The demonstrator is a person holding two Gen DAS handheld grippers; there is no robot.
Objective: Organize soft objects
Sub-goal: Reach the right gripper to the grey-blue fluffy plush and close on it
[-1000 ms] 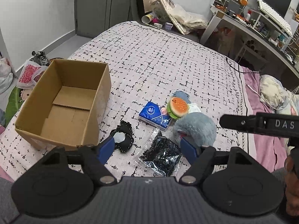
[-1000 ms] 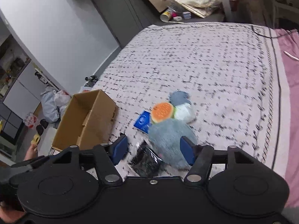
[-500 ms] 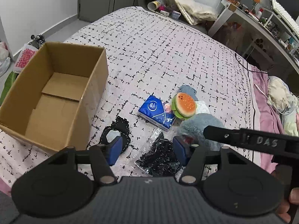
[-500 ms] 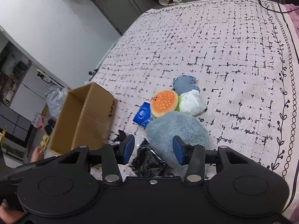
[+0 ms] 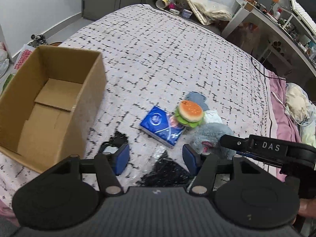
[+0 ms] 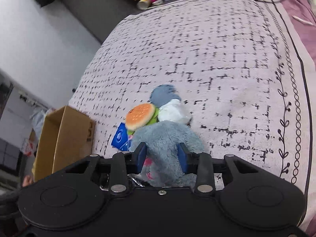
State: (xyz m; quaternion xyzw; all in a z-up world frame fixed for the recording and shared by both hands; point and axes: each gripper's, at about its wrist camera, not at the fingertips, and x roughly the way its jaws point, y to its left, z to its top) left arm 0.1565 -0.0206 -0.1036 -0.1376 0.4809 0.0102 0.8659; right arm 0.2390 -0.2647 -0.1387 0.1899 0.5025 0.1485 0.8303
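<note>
1. Since the earlier frame, my right gripper (image 6: 162, 158) has closed in around the fluffy grey-blue plush toy (image 6: 167, 136) on the bed; the fingers now pinch it.
2. My left gripper (image 5: 156, 159) hangs spread, holding nothing.
3. Risk: compressible fur may slip, or snag the round orange burger plush (image 6: 141, 116) touching it.
4. Brown cardboard box (image 5: 49, 100): holds nothing.

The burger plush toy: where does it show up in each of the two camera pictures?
Left wrist view: burger plush right of centre, beside the blue tissue pack.
Right wrist view: burger plush left of centre, just above the grey plush.
Shared landmark: the cardboard box at left in both.
</note>
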